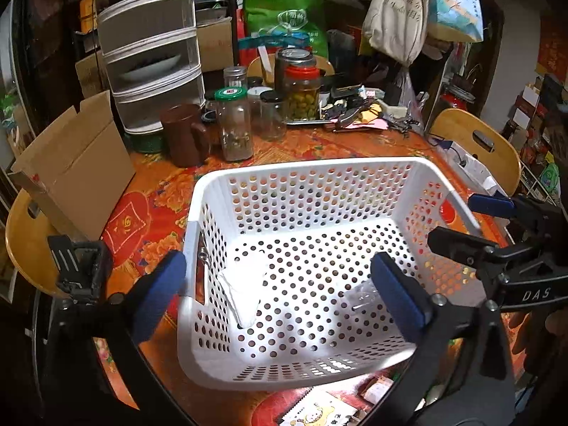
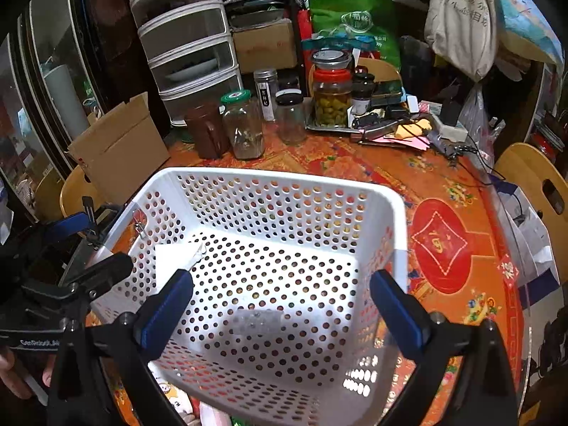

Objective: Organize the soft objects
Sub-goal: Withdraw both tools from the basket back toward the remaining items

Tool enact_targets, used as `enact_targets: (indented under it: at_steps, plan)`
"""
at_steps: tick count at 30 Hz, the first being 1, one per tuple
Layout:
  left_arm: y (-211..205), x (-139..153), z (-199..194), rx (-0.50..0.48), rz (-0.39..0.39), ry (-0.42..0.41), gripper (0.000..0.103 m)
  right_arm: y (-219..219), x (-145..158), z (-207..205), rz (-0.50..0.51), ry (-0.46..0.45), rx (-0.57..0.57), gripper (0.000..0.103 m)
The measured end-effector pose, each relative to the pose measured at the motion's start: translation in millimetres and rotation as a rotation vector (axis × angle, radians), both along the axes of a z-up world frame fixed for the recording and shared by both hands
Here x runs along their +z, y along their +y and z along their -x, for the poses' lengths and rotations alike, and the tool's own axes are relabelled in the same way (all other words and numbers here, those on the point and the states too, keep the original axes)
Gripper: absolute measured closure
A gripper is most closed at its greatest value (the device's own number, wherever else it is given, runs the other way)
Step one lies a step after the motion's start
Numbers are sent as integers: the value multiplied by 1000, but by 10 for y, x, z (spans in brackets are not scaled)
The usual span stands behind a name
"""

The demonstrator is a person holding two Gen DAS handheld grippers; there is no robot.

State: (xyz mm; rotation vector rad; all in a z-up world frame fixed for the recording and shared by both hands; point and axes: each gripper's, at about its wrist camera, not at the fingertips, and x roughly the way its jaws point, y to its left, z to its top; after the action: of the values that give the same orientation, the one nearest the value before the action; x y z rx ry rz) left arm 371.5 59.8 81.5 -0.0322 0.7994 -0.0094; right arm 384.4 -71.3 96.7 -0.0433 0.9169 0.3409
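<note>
Both grippers, left (image 1: pixel 280 294) and right (image 2: pixel 282 305), gape wide, empty, above the basket (image 1: pixel 305 168). A white cloth (image 1: pixel 243 293) lies inside, by its left wall. Risk: fingers snagging the wall.

— What carries it all?

— A round table (image 2: pixel 443 177) under an orange-red flowered cloth. At frame centre a white perforated basket (image 2: pixel 399 234) stands on it.

— And behind?

— Toward the top: a brown mug (image 2: pixel 207 131), a green-lidded jar (image 2: pixel 245 127), a small dark-lidded jar (image 2: pixel 291 119), and a metal tray (image 2: pixel 328 127) bearing a red-lidded jar of olives. A cardboard box (image 1: pixel 76 174) sits at upper left.
</note>
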Motion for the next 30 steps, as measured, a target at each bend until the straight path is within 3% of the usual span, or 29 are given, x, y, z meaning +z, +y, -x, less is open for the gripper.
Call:
enact_targets:
  at_steps: [8,23,30]
  plan:
    - [7,72,250,13,-4,-10,0,-84,84,275,9,-37,4,3]
    - [146,451,1372,5,58,-148,0,-169,386,1194,-50,-140,33,3]
    - [74,501,1864,-33,65,-169,0,-176,477,1709,-60,-209,55,3]
